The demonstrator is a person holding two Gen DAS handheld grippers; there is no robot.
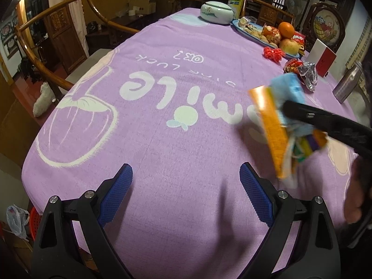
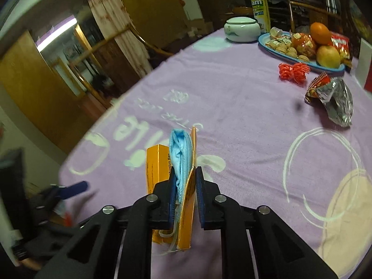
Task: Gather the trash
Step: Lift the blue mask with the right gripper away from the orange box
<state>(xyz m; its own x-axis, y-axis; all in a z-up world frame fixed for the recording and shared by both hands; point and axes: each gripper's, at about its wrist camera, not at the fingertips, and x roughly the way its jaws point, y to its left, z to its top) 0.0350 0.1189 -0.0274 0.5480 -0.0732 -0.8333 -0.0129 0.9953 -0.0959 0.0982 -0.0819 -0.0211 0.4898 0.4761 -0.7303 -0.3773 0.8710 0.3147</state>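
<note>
right gripper clamps orange box + blue mask | left gripper spread wide, nothing held, over purple tablecloth | foil wrapper far right

Matt purple cloth tablecloth, crinkled shiny foil wrapper, glossy ceramic jar

The left gripper is showing glossy black plastic arms with triangular cut-outs, round silver screw heads at the joints, and blue pads carrying a fine diamond grid. The right gripper is wearing the same black frame, silver screws and blue pads.
</note>
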